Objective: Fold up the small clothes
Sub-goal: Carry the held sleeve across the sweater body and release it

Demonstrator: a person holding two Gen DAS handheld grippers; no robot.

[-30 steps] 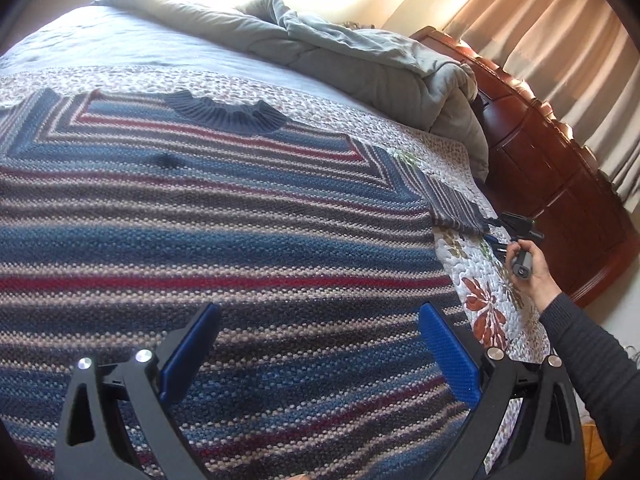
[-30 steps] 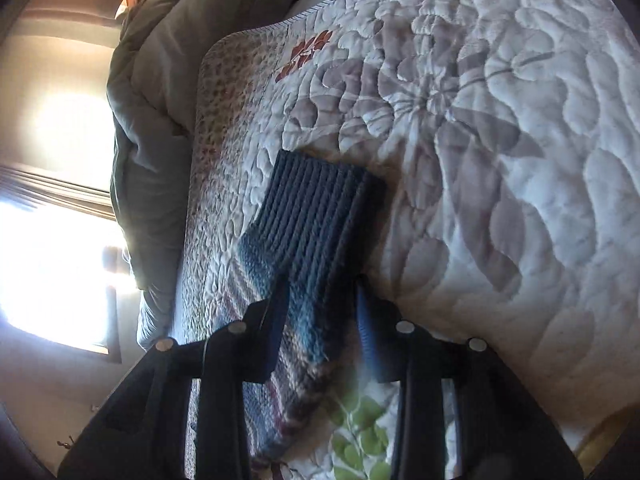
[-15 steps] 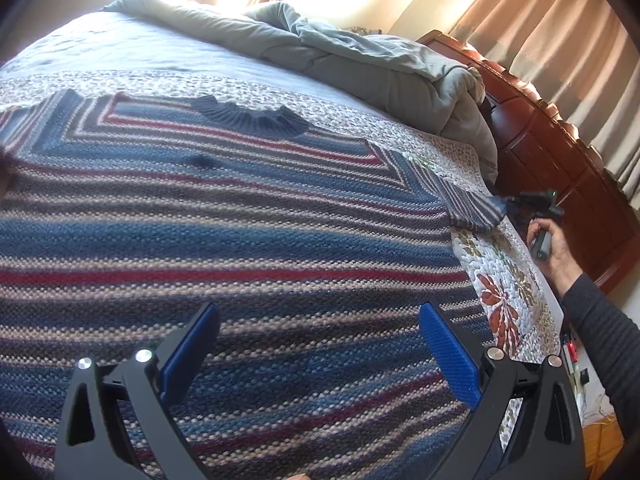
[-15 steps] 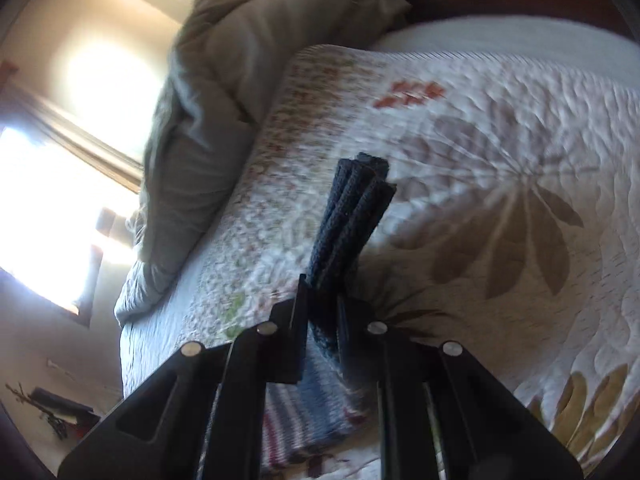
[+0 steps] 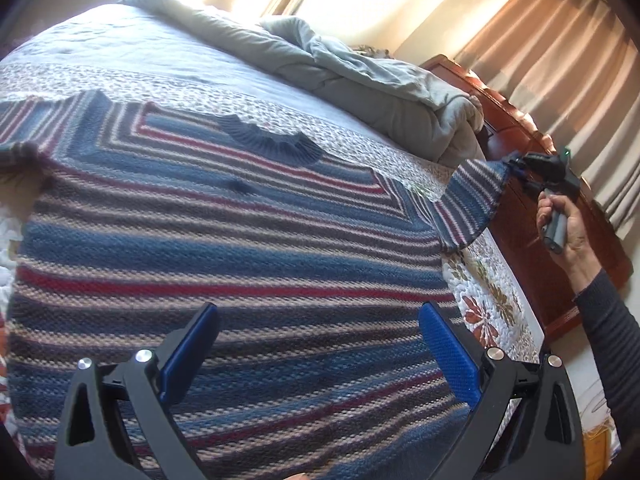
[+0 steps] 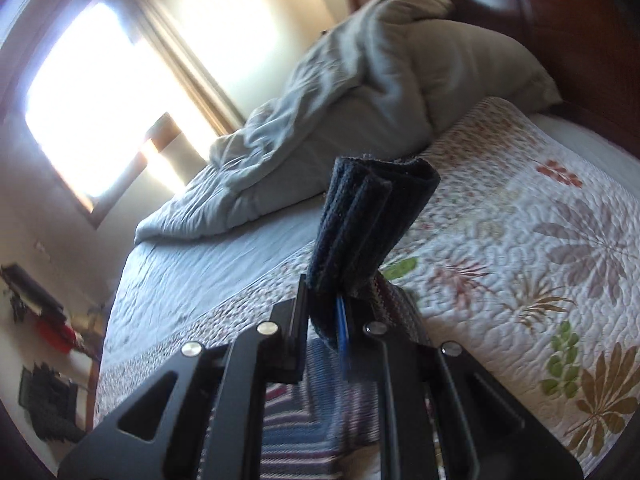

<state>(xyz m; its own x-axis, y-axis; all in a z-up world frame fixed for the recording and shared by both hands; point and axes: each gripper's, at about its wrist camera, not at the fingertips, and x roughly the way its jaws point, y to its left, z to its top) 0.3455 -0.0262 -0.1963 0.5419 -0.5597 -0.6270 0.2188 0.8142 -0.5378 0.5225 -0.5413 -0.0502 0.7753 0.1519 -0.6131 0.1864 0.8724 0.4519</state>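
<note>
Left wrist view: our left gripper (image 5: 320,354) hangs with jaws wide apart over the striped sweater (image 5: 224,248), which lies spread flat across the quilt (image 5: 486,300). Toward the bed's right edge, our right gripper (image 6: 326,316) is clamped on the dark sleeve cuff (image 6: 372,216), raised off the quilt. We judge folding barely begun: the body and both sleeves remain unfolded.

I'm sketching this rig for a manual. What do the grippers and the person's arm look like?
The left gripper has black, triangular-cutout arms, silver screws and textured blue pads. The right gripper shares that black frame; its grey handle sits in a bare hand with a dark ribbed sleeve. No cables show.
</note>
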